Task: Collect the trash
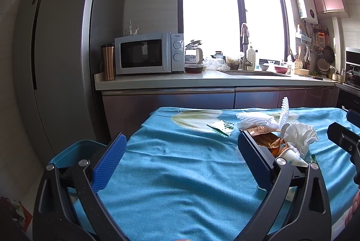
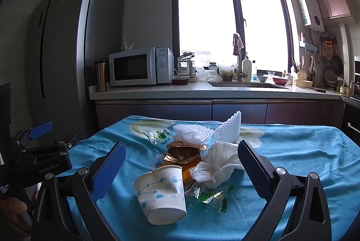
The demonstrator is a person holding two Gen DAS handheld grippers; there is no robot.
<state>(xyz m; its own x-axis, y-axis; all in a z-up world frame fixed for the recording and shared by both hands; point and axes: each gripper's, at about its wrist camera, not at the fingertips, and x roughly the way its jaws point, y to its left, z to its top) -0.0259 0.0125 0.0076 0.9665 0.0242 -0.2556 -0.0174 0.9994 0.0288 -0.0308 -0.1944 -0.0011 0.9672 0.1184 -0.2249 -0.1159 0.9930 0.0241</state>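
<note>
Left wrist: left tool [image 1: 180,151] spread wide, empty, over bare tabletop [image 1: 180,184]; trash pile [image 1: 281,133] off right. Blue bin [image 1: 74,148] low left.

Right wrist: right tool [image 2: 182,164] apart, straddling tipped paper cup [image 2: 160,193]. Cup may roll or crush; tissue [image 2: 216,164] could snag.

Past my table's far edge I see a tall grey fridge [image 2: 67,50] at the left. Along the kitchen counter [image 2: 202,90] stand a copper tumbler [image 2: 100,75], a microwave [image 2: 140,66], a kettle [image 2: 186,65] and the sink [image 2: 243,84] under the window [image 2: 229,16].
</note>
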